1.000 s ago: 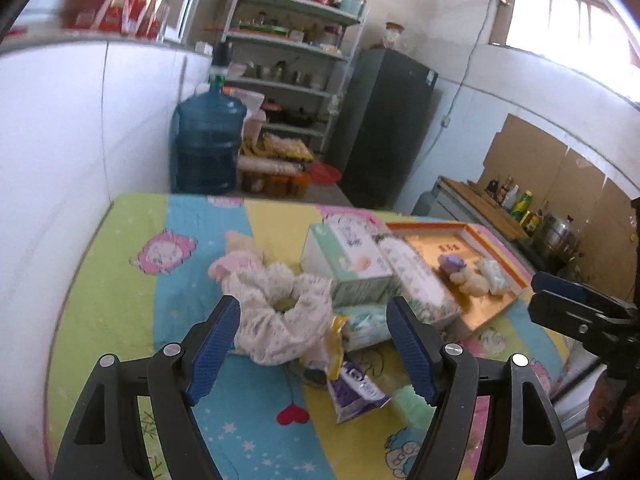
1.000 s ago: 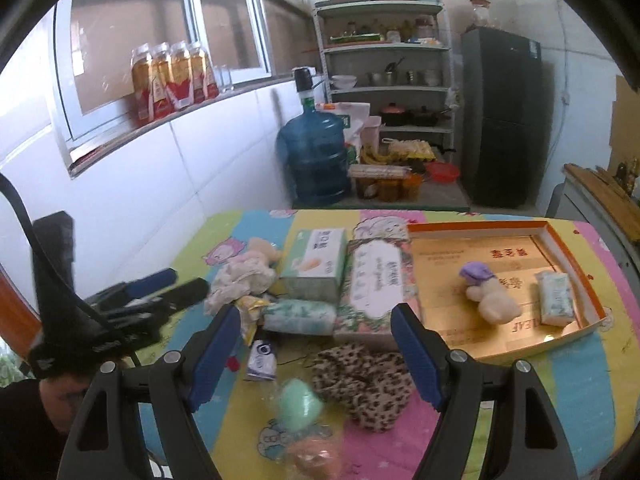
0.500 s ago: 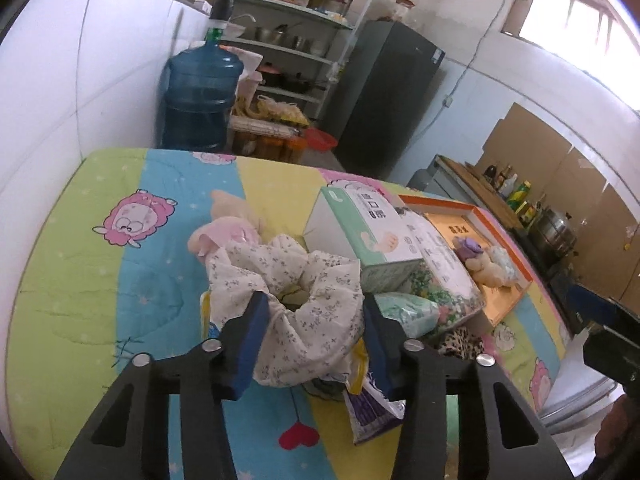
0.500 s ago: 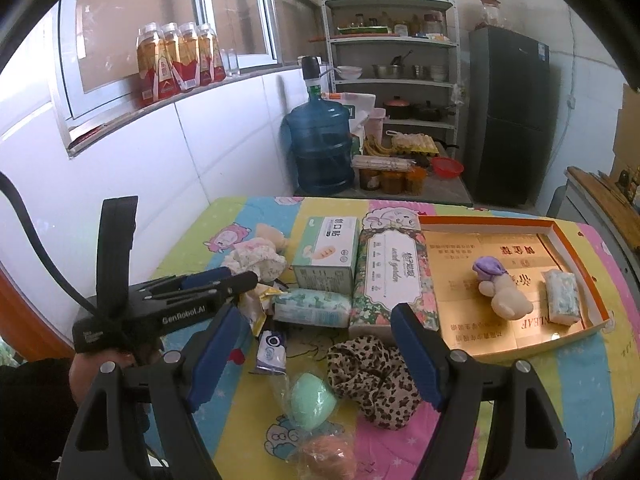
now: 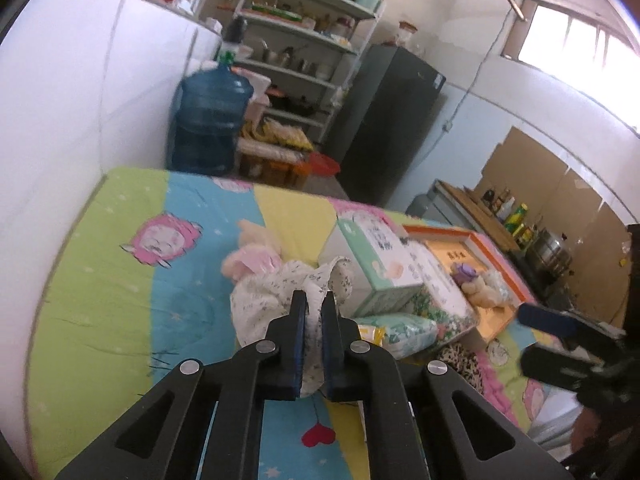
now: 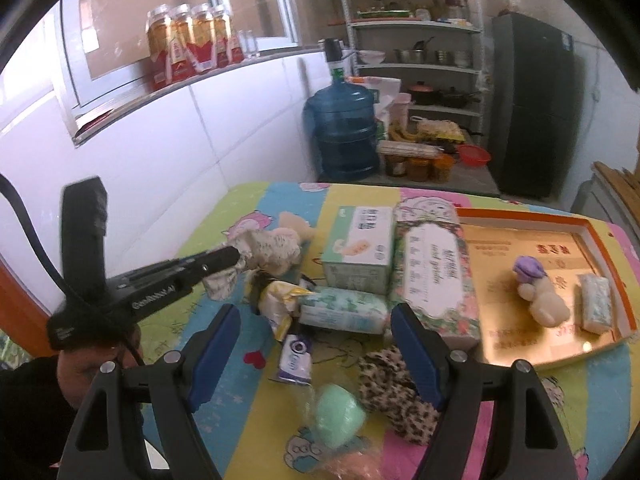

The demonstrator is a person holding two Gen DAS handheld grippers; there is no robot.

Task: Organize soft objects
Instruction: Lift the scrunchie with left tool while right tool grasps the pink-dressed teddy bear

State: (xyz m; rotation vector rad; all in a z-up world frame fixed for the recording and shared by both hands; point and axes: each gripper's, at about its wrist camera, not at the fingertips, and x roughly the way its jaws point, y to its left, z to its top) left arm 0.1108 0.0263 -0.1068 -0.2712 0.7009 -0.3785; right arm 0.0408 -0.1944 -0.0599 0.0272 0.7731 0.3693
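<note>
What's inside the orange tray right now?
In the orange tray lie a small plush toy with a purple cap and a tissue pack. The rest is bare printed floor; nothing seems hidden.

A home kitchen and storeroom. Straight ahead of the tool stand metal shelves (image 6: pixel 416 40) loaded with pots and bowls, a dark fridge (image 6: pixel 532 108) to their right and a big blue water jug (image 6: pixel 340 132) on the floor to their left. Drink bottles (image 6: pixel 188 40) line the window sill up on the left.
</note>
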